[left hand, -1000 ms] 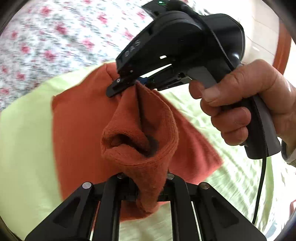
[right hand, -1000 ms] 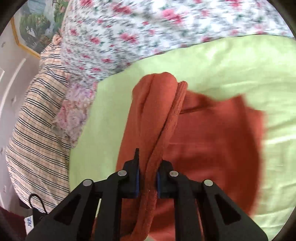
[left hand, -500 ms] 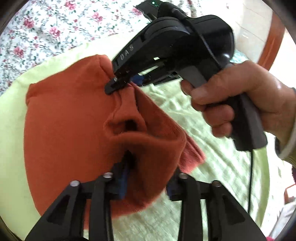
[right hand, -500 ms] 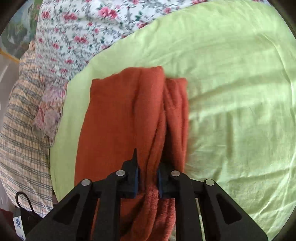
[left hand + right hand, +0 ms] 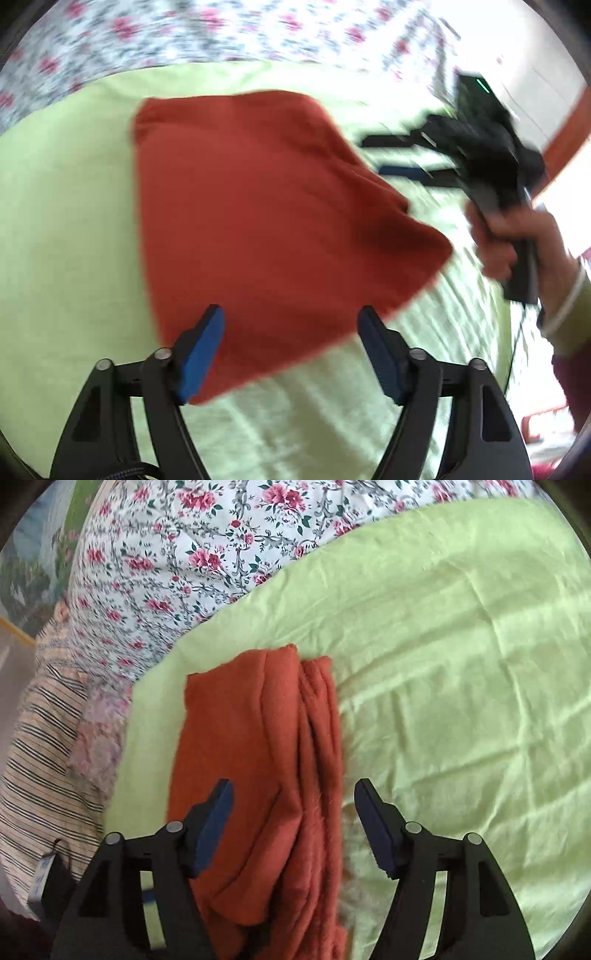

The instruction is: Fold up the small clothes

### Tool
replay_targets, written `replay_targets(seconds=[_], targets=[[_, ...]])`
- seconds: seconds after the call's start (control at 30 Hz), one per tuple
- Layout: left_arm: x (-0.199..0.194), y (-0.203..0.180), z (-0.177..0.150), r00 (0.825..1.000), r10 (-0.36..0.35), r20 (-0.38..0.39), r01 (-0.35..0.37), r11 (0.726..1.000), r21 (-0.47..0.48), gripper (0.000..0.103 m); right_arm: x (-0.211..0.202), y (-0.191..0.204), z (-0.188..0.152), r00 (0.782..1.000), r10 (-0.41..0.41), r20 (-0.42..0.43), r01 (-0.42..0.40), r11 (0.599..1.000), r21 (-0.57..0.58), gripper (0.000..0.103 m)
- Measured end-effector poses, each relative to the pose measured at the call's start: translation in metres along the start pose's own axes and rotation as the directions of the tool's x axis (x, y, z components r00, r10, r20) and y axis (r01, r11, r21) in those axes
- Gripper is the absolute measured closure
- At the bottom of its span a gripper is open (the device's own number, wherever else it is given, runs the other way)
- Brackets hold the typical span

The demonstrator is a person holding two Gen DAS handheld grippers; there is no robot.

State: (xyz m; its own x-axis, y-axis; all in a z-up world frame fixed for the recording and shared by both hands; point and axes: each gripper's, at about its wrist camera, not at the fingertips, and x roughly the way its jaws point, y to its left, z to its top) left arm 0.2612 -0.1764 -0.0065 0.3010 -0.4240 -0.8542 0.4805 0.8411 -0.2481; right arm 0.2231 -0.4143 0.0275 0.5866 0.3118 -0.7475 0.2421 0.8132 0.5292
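Cloth (image 5: pixel 273 221), rust-orange and folded, lies flat on the green sheet (image 5: pixel 461 646) of the bed. Left hand-held gripper (image 5: pixel 291 350) hangs over its near edge, jaws wide apart and empty; right hand-held gripper (image 5: pixel 293 827) likewise spread, holding nothing.

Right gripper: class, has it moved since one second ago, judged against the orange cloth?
Yes. The right gripper has let go and pulled away to the right of the orange cloth, which lies on the green sheet.
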Motion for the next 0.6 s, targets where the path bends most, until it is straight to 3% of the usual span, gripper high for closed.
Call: replay_targets(seconds=[0.13, 0.3, 0.4, 0.43, 0.47, 0.53, 0.6], targets=[[0.005, 0.047, 0.015, 1.000, 0.023, -0.001, -0.023, 0.989, -0.149, 0.023, 0.011, 0.002, -0.004, 0.999, 0.029, -0.035, -0.029, 1.000, 0.011, 0.034], [0.045, 0.094, 0.028, 0.996, -0.057, -0.064, 0.033, 0.943, -0.332, 0.021, 0.030, 0.000, -0.007, 0.995, 0.023, -0.098, -0.022, 1.000, 0.015, 0.034], [0.068, 0.103, 0.028, 0.993, -0.106, -0.055, 0.080, 0.929, -0.362, 0.021, 0.043, -0.003, -0.011, 0.988, 0.017, -0.151, -0.014, 1.000, 0.022, 0.034], [0.070, 0.100, 0.030, 0.994, -0.105, -0.045, 0.083, 0.936, -0.341, 0.032, 0.046, -0.003, -0.012, 0.988, 0.010, -0.156, -0.008, 1.000, 0.017, 0.038], [0.073, 0.096, 0.033, 0.991, -0.123, -0.044, 0.103, 0.943, -0.316, 0.056, 0.047, -0.002, -0.013, 0.988, 0.008, -0.156, -0.007, 1.000, 0.008, 0.043], [0.071, 0.089, 0.035, 0.991, -0.125, -0.048, 0.107, 0.954, -0.280, 0.075, 0.050, -0.003, -0.013, 0.984, 0.011, -0.175, -0.009, 1.000, 0.017, 0.069], [0.061, 0.084, 0.035, 0.993, -0.110, -0.032, 0.099, 0.965, -0.242, 0.080, 0.052, -0.004, -0.015, 0.981, 0.062, -0.183, -0.051, 0.997, 0.064, 0.076]])
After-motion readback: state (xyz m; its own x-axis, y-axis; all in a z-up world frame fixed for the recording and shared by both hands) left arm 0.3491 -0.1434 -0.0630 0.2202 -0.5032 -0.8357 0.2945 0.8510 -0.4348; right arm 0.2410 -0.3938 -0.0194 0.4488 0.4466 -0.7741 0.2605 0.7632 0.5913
